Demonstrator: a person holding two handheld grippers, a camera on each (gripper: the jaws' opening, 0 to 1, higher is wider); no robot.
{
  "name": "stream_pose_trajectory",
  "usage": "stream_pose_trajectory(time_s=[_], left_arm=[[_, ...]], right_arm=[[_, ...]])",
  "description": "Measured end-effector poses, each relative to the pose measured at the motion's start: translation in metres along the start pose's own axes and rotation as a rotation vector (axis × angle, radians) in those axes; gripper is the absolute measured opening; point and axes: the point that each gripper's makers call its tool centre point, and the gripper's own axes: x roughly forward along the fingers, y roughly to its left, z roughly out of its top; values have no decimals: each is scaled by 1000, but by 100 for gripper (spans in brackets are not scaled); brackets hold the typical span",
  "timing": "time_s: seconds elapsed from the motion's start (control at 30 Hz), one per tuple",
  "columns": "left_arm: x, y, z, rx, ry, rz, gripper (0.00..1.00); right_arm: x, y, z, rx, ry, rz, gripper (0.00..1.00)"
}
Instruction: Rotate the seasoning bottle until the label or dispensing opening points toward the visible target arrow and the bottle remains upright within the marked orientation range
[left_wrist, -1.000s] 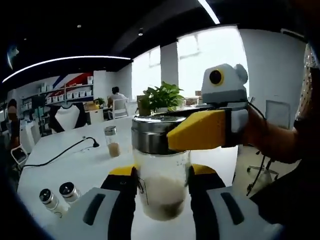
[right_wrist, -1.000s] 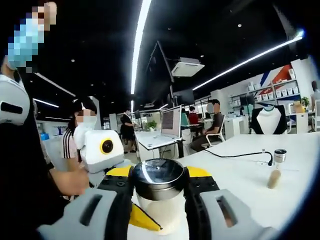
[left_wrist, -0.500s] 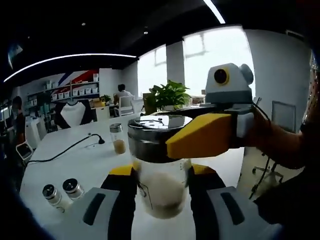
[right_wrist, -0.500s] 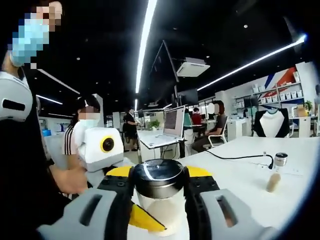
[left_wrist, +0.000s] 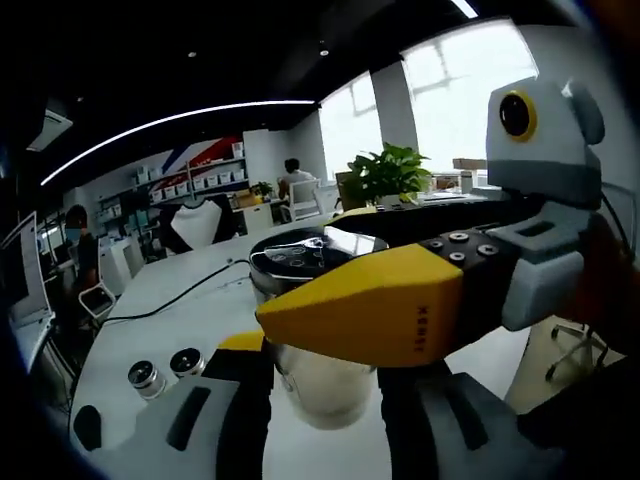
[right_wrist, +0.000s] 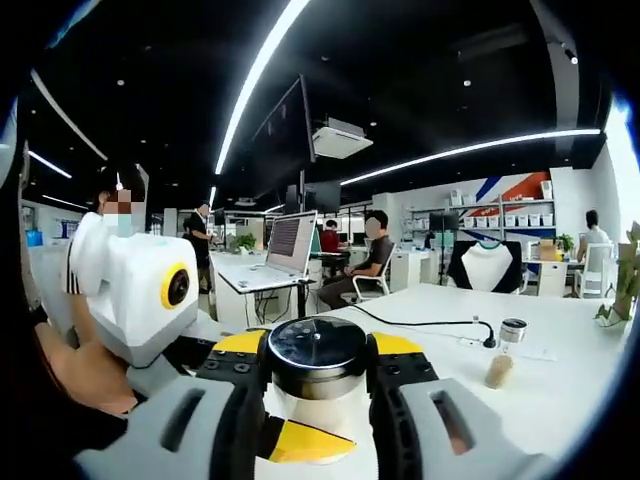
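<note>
Your left gripper (left_wrist: 322, 375) is clamped on the glass body of the seasoning bottle (left_wrist: 318, 375), one jaw pressed to each side, the bottle upright between them. Your right gripper (right_wrist: 318, 372) is closed on the bottle's dark metal cap (right_wrist: 318, 352), jaws hugging it at 9 and 3 o'clock. In the left gripper view, that right gripper reaches in from 3 o'clock, its yellow jaw lying across the cap. In the right gripper view, the left gripper enters from 9 o'clock, your hand (right_wrist: 85, 372) behind it.

Beyond the bottle lies the white table (left_wrist: 160, 330). Two small capped jars (left_wrist: 165, 370) stand at 9 o'clock of the left gripper, touching or nearly so. A small spice jar (right_wrist: 503, 352) stands well apart at 3 o'clock of the right gripper, a black cable (right_wrist: 420, 322) just behind it. A potted plant (left_wrist: 388, 175) sits at 12 o'clock in the left gripper view.
</note>
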Motion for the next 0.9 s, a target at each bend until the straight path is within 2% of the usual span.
stream_pose_trajectory(time_s=[0.03, 0.13, 0.2, 0.3, 0.37, 0.5, 0.6, 0.67, 0.73, 0.8, 0.9], left_arm=[[-1, 0, 0, 1, -4, -3, 43], [-5, -3, 3, 7, -28, -51, 43], [-7, -7, 7, 22, -48, -104, 43], [-11, -14, 12, 20, -69, -193, 43], [-12, -18, 13, 26, -74, -236, 43], [-12, -23, 16, 20, -93, -273, 42], [-10, -24, 16, 35, -86, -261, 42], [-9, -22, 15, 41, -76, -230, 42], [-6, -20, 11, 25, -54, -187, 42], [-3, -14, 5, 23, -19, -127, 42], [1, -10, -2, 32, 14, -69, 42]], right_arm=[[0, 0, 0, 3, 0, 16, 35], [-3, -3, 2, 98, -16, 91, 35], [-7, -3, 5, 151, -27, 151, 35], [-14, 3, 9, 144, -38, 268, 35], [-17, 5, 10, 135, -31, 316, 35], [-23, 10, 13, 89, -31, 387, 35], [-25, 7, 12, 77, -23, 388, 35], [-24, 7, 10, 75, -24, 383, 36], [-21, 3, 7, 78, -24, 346, 36], [-18, -3, 1, 85, -12, 277, 36], [-12, -5, -5, 103, -15, 175, 36]])
